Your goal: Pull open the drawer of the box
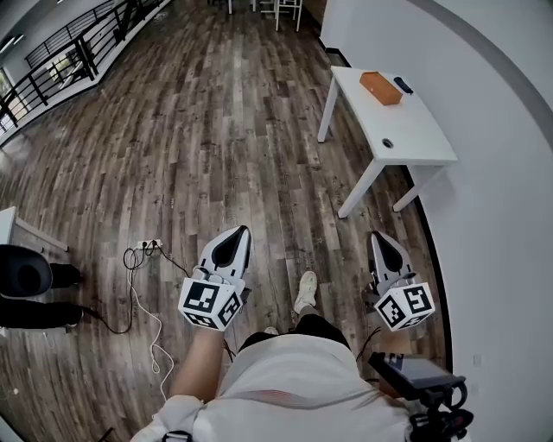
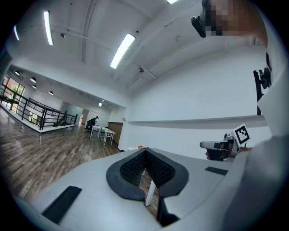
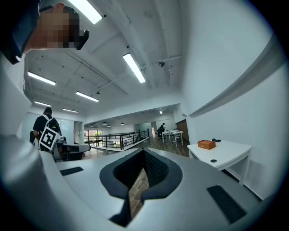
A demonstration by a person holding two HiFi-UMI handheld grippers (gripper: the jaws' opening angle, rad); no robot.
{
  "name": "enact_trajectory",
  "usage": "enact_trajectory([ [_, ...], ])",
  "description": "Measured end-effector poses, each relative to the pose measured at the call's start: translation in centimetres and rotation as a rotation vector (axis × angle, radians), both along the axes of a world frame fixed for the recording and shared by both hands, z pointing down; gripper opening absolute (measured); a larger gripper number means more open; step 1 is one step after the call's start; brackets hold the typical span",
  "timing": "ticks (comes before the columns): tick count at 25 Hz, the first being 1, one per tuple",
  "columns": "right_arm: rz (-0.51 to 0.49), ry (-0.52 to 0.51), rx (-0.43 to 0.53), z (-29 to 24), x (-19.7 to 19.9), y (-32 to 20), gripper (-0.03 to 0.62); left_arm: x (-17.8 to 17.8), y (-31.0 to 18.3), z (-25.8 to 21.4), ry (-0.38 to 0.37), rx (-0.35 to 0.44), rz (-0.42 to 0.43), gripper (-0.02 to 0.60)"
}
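Note:
The box (image 1: 380,87) is small and orange and sits on a white table (image 1: 415,129) against the right wall, far ahead of both grippers. In the right gripper view the box (image 3: 206,144) lies on the table (image 3: 228,152) to the right, some way off. My left gripper (image 1: 237,233) is held low over the wooden floor, shut and holding nothing. My right gripper (image 1: 378,236) hangs beside it, nearer the wall, shut and holding nothing too. The left gripper (image 2: 145,150) and the right gripper (image 3: 143,152) each show dark pads meeting at the tips.
A small black thing (image 1: 403,85) lies beside the box. A power strip with cables (image 1: 143,250) is on the floor at left, near a black chair (image 1: 24,274). A railing (image 1: 60,60) runs along the far left. More tables (image 1: 285,9) stand far ahead.

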State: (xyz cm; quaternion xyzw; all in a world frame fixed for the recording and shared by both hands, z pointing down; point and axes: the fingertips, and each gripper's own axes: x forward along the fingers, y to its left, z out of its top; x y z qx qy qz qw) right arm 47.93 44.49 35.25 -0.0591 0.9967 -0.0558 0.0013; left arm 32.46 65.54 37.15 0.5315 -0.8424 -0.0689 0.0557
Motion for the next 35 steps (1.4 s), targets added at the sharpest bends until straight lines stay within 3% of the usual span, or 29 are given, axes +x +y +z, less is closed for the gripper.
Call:
enact_trajectory([
  [8,-0.019,-0.013,-0.003,-0.3,-5.5,-5.2,0.002,-5.0,-5.4,0.2,0.006,-0.021,-0.001,0.011],
  [16,-0.036,-0.007,-0.027,0.2,-11.4,-13.8,0.001,-10.1,-14.2,-0.3,-0.004,-0.030,-0.004,0.011],
  [27,-0.092,-0.015,-0.010,-0.2,-20.8,-26.3,0.002,-18.5,-25.4,-0.7,-0.031,-0.020,-0.070,0.011],
  [35,-0.141,-0.006,-0.027,0.5,-25.4,-30.3,0.002,-21.9,-29.9,-1.2,-0.044,-0.019,-0.083,0.011],
])
